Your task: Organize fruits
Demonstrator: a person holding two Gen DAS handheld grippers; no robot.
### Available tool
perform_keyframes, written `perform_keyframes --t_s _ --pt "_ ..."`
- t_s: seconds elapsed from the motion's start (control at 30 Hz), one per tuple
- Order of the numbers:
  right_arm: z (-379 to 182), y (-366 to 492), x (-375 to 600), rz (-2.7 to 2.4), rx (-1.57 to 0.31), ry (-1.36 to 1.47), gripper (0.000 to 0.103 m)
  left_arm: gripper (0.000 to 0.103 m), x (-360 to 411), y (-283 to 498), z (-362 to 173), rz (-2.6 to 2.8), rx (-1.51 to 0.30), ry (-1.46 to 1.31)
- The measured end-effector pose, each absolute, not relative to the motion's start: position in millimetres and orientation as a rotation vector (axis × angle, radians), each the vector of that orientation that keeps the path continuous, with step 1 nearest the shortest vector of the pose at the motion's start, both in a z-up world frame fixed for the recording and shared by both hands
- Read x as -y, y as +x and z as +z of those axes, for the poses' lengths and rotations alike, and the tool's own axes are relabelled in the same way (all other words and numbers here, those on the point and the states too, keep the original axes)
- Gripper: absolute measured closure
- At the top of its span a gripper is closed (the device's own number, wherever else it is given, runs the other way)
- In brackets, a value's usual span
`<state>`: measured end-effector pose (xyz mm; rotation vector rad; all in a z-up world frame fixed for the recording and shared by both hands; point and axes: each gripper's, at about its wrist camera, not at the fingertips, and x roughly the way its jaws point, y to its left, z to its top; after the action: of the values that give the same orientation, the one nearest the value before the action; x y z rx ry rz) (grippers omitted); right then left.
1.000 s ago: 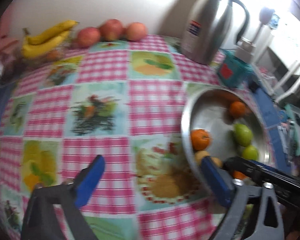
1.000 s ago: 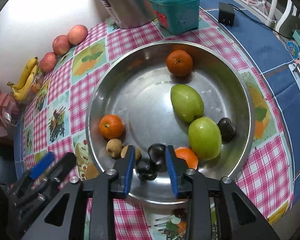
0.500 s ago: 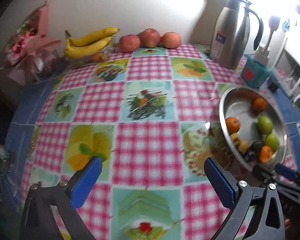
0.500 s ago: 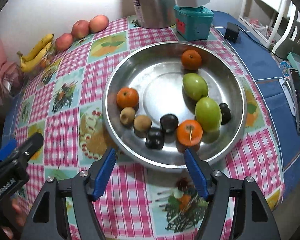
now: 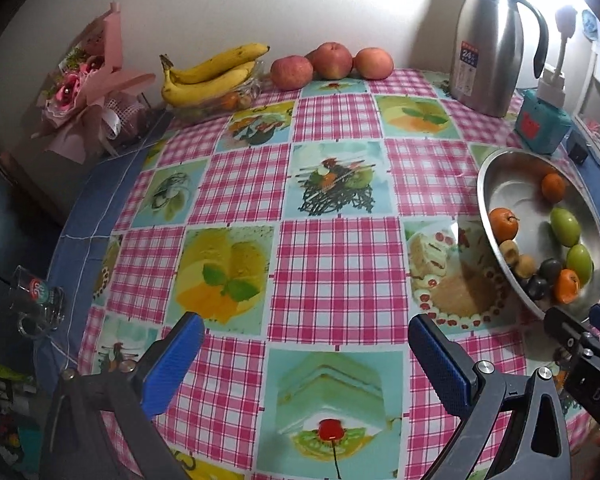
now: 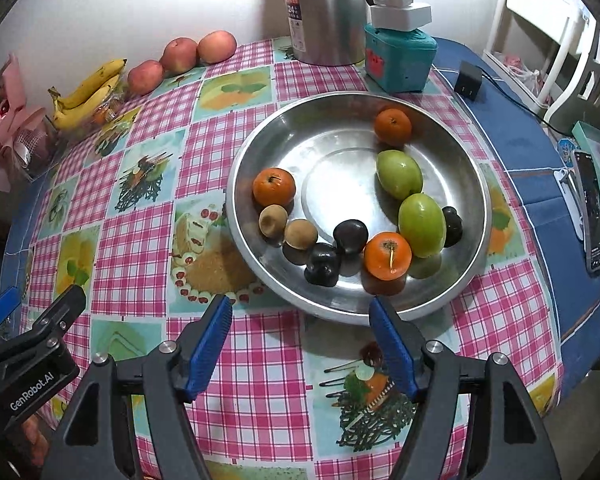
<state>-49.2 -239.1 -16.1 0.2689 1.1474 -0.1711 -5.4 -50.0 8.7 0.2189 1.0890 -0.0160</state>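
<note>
The right gripper (image 6: 300,340) hangs over the counter (image 6: 260,360) at the bowl's 6 o'clock rim, jaws well apart and empty; the left gripper (image 5: 303,356) is likewise wide open with nothing between its pads, above the cloth well away from the bowl; the steel bowl (image 6: 471,184) holds the fruits: an orange (image 6: 274,187) at 9 o'clock, another orange (image 6: 393,126) at 1 o'clock, a third (image 6: 387,256) at 5 o'clock, two green fruits (image 6: 399,174) (image 6: 421,220) on the 3 o'clock side, two brown ones (image 6: 273,221) at 8 o'clock, and three dark ones (image 6: 321,264) from 6 to 4 o'clock; bananas (image 5: 208,76) and three apples (image 5: 331,62) lie by the wall at the counter's 12 o'clock edge; a flask (image 5: 487,40) stands beyond the bowl.
</note>
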Motion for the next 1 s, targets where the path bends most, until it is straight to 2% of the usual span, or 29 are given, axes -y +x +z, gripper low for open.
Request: perform_keyframes --t_s 1.0 --pt "-18.8 -46.3 238.7 -0.200 -1.161 0.242 0.031 0.000 40.3 0.2 2.8 -0.020 -1.156 0.172"
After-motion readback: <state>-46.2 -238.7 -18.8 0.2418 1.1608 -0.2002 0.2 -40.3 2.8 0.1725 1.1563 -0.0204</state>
